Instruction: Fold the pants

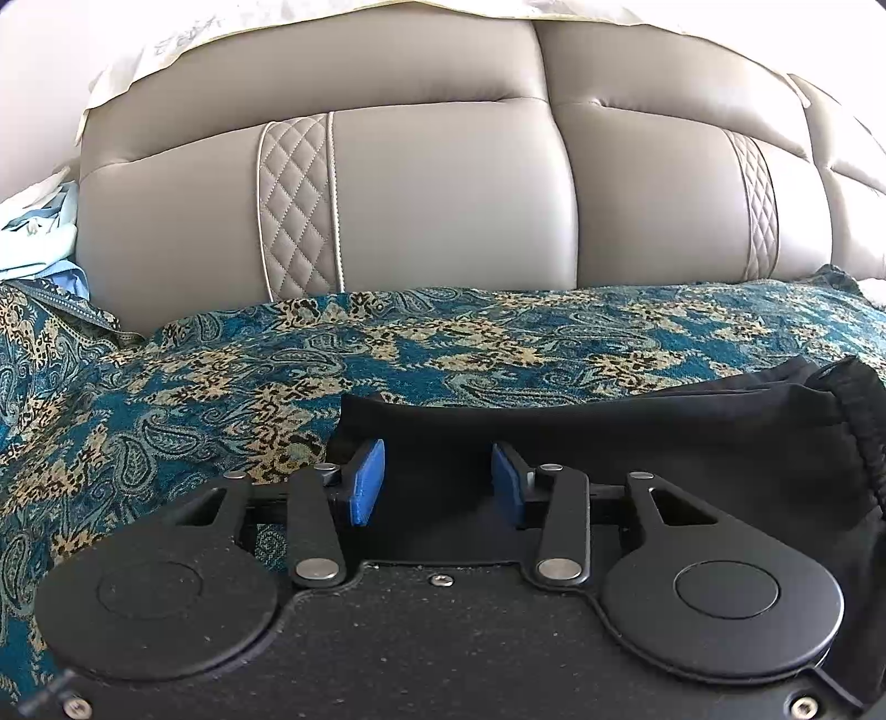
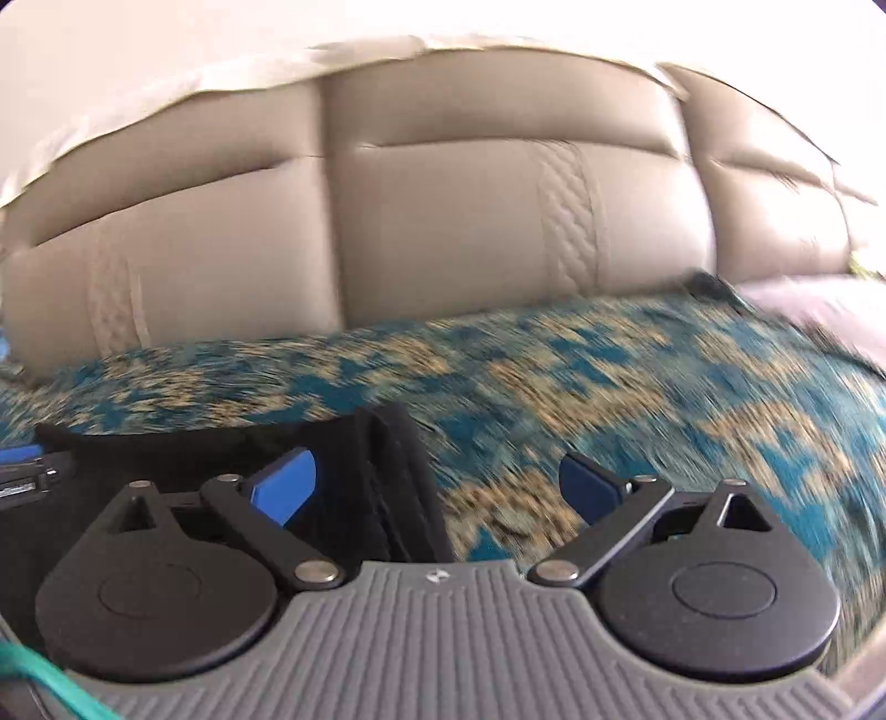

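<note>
**A:** What is the cloth like?

**B:** The soft black fabric pants lie in flat layers on a teal woven throw with a cream and black paisley pattern. A gathered, ribbed hem bunches at the right end.

**A:** And the tongs?

**B:** The left tongs stand partly open near the left end of the pants. Their ridged blue pads are apart, with black fabric lying between and below them and not pinched. The right tongs are spread wide. The folded right edge of the pants sits just beside their left pad and nothing is gripped. That view is smeared by blur.

**A:** What is behind?

**B:** A smooth grey-beige padded leather backrest rises at the far edge of the throw. It is split into puffy panels and has strips of diamond-stitched quilting. A pale cloth drapes its top, and crumpled light-blue garments sit at far left.
</note>
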Demonstrator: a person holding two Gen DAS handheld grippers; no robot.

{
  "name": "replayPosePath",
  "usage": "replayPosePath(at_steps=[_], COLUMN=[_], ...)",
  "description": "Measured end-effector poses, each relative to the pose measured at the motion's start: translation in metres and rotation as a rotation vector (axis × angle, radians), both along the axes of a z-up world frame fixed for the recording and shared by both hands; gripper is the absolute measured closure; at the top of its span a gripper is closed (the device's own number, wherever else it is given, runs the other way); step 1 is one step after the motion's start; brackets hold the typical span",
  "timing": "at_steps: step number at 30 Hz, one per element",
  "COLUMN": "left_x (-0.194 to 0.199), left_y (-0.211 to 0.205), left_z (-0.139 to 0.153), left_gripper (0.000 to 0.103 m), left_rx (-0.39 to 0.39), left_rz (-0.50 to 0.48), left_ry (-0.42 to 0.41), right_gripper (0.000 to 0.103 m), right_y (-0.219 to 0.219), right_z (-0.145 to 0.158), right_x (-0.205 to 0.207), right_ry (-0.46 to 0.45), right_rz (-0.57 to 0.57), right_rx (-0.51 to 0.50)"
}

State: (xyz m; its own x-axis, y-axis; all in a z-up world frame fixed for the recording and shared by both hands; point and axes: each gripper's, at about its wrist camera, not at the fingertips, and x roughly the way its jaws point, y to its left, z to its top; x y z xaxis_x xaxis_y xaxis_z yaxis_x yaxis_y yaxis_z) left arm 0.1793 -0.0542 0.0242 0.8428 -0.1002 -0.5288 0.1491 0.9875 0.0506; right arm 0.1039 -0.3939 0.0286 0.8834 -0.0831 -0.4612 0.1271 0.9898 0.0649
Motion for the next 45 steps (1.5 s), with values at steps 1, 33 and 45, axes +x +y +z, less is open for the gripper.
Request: replayPosePath(at_steps=[1,33,45], left_x=[0.000,-0.150,-0.025], left_y=[0.000,0.018,0.069], left_z=[0.000,-0.014,0.013], left_gripper=[0.062,0.049,0.059], left_rx=[0.002,0.032,-0.242], left_rz=[-0.001,-0.027,-0.029], left_ry=[0.000,0.099,0.209], right_gripper=[0.002,0.000,0.021], right_y=[0.003,-0.010,-0.012], right_z=[0.003,-0.026,-0.026], right_x=[0.006,0.062,0.070], right_ry=[-0.001,0.214,0.206], right_rz=[0.040,0.198,0.344], right_rx=[-0.017,0.100,0.125])
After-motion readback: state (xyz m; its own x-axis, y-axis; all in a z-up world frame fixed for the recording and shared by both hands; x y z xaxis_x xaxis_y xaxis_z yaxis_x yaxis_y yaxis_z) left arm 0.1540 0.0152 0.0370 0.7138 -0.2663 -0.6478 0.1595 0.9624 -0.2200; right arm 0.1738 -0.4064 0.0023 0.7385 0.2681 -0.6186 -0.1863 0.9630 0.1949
